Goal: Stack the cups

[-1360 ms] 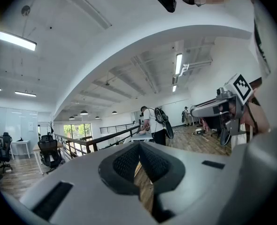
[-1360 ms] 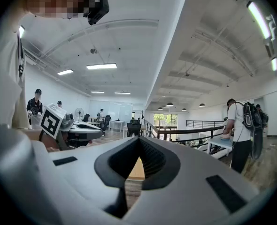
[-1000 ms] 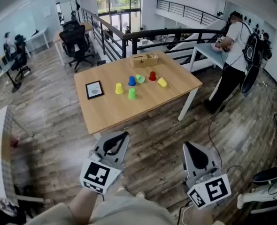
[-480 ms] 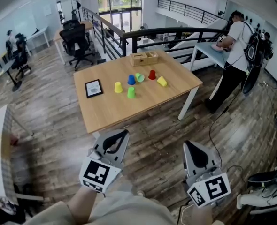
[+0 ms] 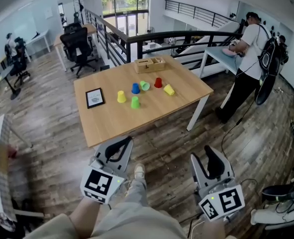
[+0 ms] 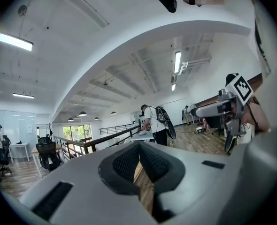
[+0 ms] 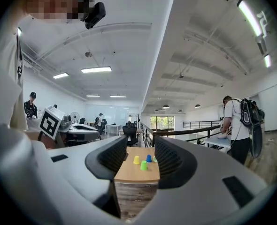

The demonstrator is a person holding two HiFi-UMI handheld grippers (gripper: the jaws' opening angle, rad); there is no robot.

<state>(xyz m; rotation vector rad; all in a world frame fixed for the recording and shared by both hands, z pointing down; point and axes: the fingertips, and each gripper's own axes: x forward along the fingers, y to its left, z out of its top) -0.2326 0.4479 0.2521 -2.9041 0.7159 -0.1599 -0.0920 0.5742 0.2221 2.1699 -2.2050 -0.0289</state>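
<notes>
Several small cups stand far ahead on the wooden table (image 5: 117, 121): yellow (image 5: 121, 96), blue (image 5: 135, 88), green (image 5: 135, 102) and red (image 5: 158, 82) ones upright, a light green one (image 5: 145, 85) and another yellow one (image 5: 169, 89) on their sides. Both grippers hang over the floor, well short of the table. My left gripper (image 5: 127, 140) is shut and empty; its pads meet in the left gripper view (image 6: 139, 159). My right gripper (image 5: 210, 151) has just been opening, with nothing between its jaws. Through its gap (image 7: 141, 161) I see the yellow (image 7: 136, 160), blue (image 7: 148, 158) and green (image 7: 143, 165) cups.
A wooden box (image 5: 150, 63) sits at the table's far edge and a framed picture (image 5: 94, 97) at its left. A person (image 5: 249, 54) stands at a white table to the right. Black railing (image 5: 177, 34) and office chairs (image 5: 77, 41) lie beyond. A shoe (image 5: 139, 172) shows on the floor between the grippers.
The right gripper's jaws have parted. Both grippers have shifted a little over the floor, and a foot has stepped into view between them. The cups have not moved.
</notes>
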